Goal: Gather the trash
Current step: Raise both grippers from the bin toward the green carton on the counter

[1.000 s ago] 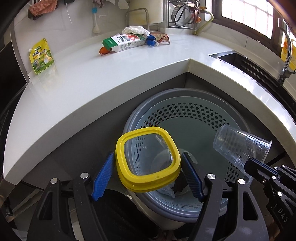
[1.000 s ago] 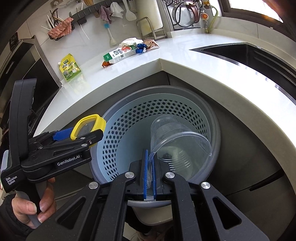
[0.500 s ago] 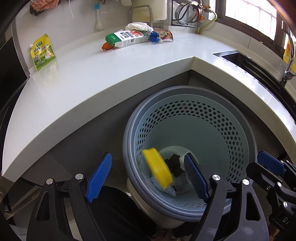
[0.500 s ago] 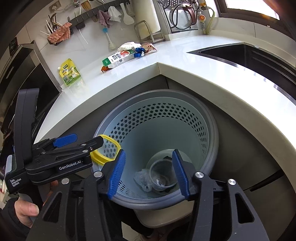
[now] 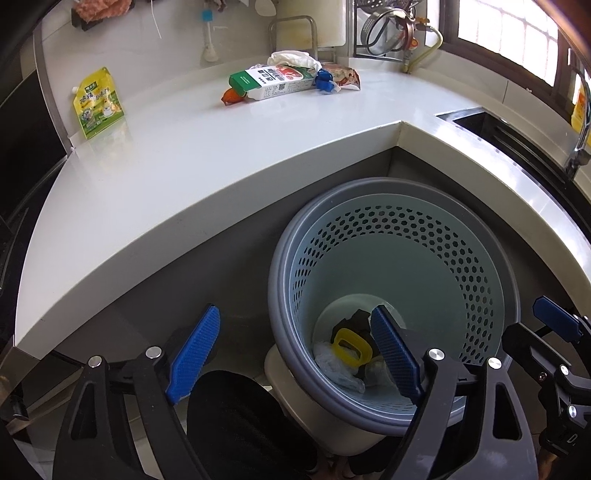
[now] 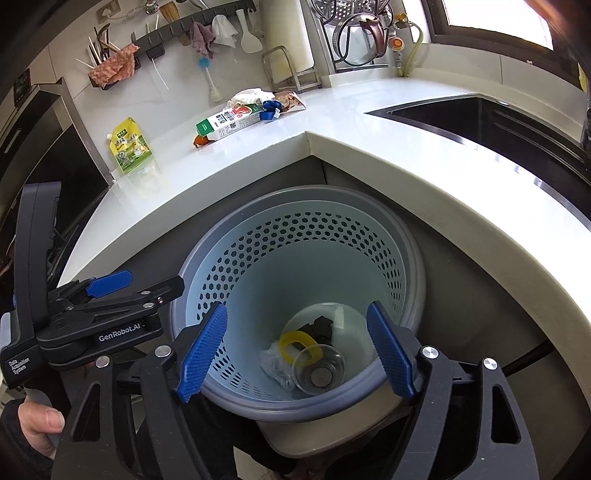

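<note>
A grey perforated trash basket (image 5: 391, 186) (image 6: 314, 195) stands on the floor in the counter's corner. At its bottom lie a yellow-rimmed lid (image 5: 337, 341) (image 6: 295, 335), a clear plastic cup (image 6: 319, 373), crumpled plastic (image 6: 275, 363) and a dark scrap. My left gripper (image 5: 295, 317) hovers over the basket's left rim, its jaws opening with nothing between them. My right gripper (image 6: 297, 310) hangs above the basket mouth, jaws also opening and empty. On the counter lie a milk carton (image 5: 273, 83) (image 6: 229, 123), a yellow pouch (image 5: 98, 103) (image 6: 129, 149), a white tissue (image 5: 291, 59) and small wrappers (image 5: 332, 79).
The white counter (image 5: 184, 166) wraps around the basket, with a dark sink (image 6: 461, 118) at the right. Utensils and cloths hang on the back wall (image 6: 166, 26). A hand (image 6: 37, 417) holds the left gripper's handle at the lower left.
The left gripper let go of the yellow lid and the right gripper let go of the clear cup. Both fell to the basket's bottom, and both pairs of jaws have spread wide.
</note>
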`<state>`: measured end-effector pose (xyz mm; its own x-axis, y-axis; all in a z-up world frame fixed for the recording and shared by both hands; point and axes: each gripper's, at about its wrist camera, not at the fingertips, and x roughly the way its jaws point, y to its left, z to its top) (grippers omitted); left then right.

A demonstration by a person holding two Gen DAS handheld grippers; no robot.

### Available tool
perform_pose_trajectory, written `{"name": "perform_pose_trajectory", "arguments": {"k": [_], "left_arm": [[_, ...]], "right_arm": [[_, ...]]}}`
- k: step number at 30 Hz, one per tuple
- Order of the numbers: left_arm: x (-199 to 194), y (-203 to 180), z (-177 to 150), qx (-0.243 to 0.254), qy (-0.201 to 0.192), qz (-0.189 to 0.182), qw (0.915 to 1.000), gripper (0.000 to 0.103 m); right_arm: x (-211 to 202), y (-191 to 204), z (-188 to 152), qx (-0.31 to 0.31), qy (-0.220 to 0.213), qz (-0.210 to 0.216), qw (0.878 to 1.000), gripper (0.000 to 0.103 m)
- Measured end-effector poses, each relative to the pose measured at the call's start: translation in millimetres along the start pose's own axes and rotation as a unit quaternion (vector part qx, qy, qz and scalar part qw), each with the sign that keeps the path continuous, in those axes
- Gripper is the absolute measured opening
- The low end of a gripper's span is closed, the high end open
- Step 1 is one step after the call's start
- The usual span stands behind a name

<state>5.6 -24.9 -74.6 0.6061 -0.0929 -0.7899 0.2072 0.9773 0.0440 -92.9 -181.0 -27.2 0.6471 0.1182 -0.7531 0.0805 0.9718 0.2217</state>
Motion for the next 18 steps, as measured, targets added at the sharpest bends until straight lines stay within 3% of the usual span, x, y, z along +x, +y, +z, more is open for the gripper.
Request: {"name": "perform_pose_trajectory", "arguments": {"k": [7,12,18], "left_arm": [[-9.0,12.4,1.5,-0.011,-0.009,0.011,0.9998,0.082],[-18.8,19.1,4.1,-0.015,-0.015,0.014,0.9997,0.082],[-30.7,28.7,15.3,-0.026,-0.032,0.018,0.999,0.082]], "right_arm": [[-12.7,15.2,2.6,-0.015,-0.025,-0.04,0.999,0.081],[-19.8,20.4,10.4,-0.009,-0.037,-0.092,0.995,0.082],[-22.9,22.1,31.2,-0.012,-0.05,-0.113,0.992,0.083]]}}
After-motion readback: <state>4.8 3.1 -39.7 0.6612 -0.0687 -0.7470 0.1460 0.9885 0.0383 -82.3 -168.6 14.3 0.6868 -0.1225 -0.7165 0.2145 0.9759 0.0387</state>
